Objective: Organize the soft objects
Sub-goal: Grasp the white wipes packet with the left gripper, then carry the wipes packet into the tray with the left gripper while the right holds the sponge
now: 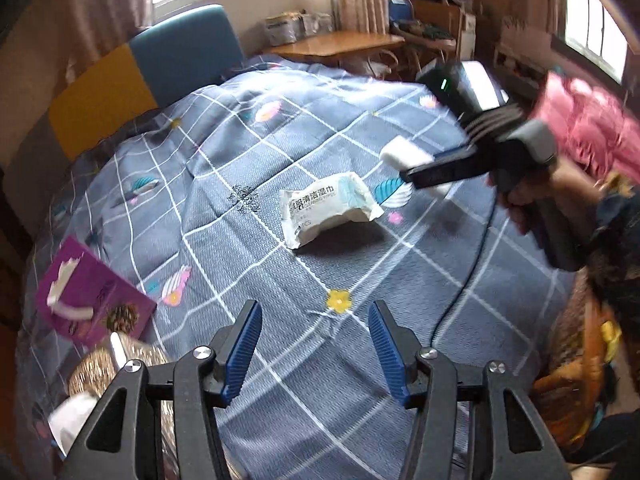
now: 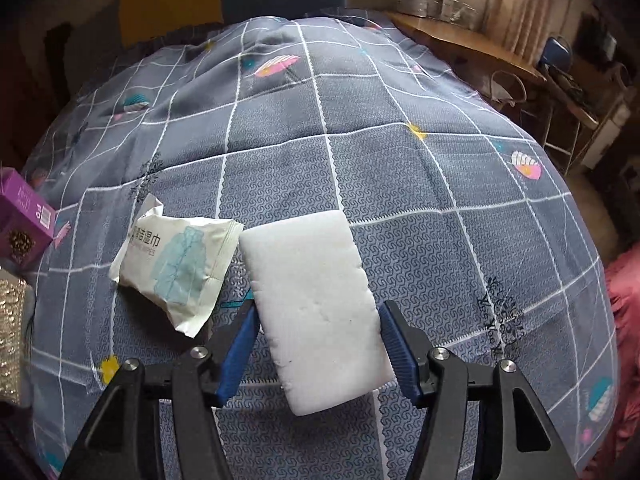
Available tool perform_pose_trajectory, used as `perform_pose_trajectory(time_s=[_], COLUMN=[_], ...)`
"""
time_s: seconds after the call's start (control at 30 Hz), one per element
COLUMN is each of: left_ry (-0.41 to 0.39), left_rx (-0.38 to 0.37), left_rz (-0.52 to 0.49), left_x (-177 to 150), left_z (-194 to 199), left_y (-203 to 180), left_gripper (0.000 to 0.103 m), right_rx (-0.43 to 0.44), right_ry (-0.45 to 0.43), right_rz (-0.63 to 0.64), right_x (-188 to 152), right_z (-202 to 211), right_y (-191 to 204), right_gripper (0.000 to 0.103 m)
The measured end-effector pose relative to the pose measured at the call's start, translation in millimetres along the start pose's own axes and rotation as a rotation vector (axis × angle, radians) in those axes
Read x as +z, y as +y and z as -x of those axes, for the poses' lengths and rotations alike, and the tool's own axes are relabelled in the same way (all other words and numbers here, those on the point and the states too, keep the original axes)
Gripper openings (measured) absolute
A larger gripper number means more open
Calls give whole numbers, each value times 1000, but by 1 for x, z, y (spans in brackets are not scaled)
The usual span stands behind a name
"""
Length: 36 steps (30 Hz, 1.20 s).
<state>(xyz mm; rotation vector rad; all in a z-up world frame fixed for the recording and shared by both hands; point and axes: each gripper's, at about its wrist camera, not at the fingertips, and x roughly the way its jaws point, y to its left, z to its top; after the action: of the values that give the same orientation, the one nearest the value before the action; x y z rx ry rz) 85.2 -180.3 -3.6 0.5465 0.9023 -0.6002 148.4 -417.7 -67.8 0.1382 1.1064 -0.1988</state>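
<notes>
A white sponge block [image 2: 316, 304] sits between the blue pads of my right gripper [image 2: 316, 328], which is shut on it and holds it above the bed. In the left wrist view the same sponge [image 1: 404, 156] shows in the right gripper [image 1: 416, 168], just right of and above a white wet-wipe pack [image 1: 328, 208]. The pack [image 2: 176, 268] lies on the grey checked quilt [image 2: 440, 184], left of the sponge. My left gripper [image 1: 316, 320] is open and empty, low over the quilt, nearer than the pack.
A purple box [image 1: 92, 300] and a gold glittery bag [image 1: 104, 364] lie at the bed's left edge. A pink padded garment [image 1: 592, 128] is at the right. A black cable [image 1: 472, 264] runs over the quilt. A wooden desk [image 1: 340, 44] stands beyond the bed.
</notes>
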Motion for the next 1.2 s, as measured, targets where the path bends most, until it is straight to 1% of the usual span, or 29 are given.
perform_pose_trajectory(time_s=[0.03, 0.07, 0.13, 0.2, 0.27, 0.33, 0.5, 0.57, 0.7, 0.8, 0.87, 0.9, 1.03, 1.07, 1.1, 1.13, 1.17, 1.2], left_ry=[24, 36, 50, 68, 81, 86, 93, 103, 130, 133, 118, 108, 76, 79, 80, 76, 75, 78], left_rx=[8, 24, 40, 49, 27, 34, 42, 37, -16, -51, -65, -86, -98, -102, -108, -125, -144, -164], left_rz=[-48, -89, -150, -188, -229, -282, -485, -542, -639, -672, -678, -682, -686, -675, -654, -636, -625, -608], left_x=[4, 9, 19, 30, 41, 52, 67, 72, 79, 84, 88, 90, 95, 96, 97, 97, 98, 99], left_z=[-10, -20, -36, -51, -65, -80, -113, -125, -147, -160, -165, -167, -177, -180, -183, -183, -182, -180], left_y=[-5, -9, -15, -16, -18, -21, -34, -37, -41, -39, -39, -38, -43, -43, -42, -40, -39, -37], left_gripper=[74, 78, 81, 81, 82, 82, 82, 82, 82, 82, 82, 82, 82, 78, 77, 72, 58, 54], right_rx=[15, 35, 52, 58, 79, 90, 123, 135, 153, 152, 152, 155, 120, 110, 99, 85, 78, 77], right_ry=[-16, -21, -23, -24, -28, -33, -32, -32, -35, -31, -32, -33, -16, -7, 2, 9, 16, 22], right_rz=[-4, -16, -35, -40, -41, -38, -59, -71, -96, -114, -123, -123, -103, -95, -87, -78, -72, -67], right_x=[0, 0, 0, -1, -2, -2, -3, -3, -2, -2, -1, -1, -2, -2, -3, -4, -4, -4], right_z=[3, 5, 6, 7, 8, 9, 10, 10, 11, 10, 10, 11, 6, 3, 1, -1, -3, -4], right_y=[-2, -4, -5, -5, -6, -4, -7, -10, -15, -19, -22, -22, -20, -19, -18, -17, -17, -16], right_gripper=[62, 62, 62, 62, 62, 62, 62, 62, 62, 63, 63, 62, 63, 62, 62, 62, 62, 62])
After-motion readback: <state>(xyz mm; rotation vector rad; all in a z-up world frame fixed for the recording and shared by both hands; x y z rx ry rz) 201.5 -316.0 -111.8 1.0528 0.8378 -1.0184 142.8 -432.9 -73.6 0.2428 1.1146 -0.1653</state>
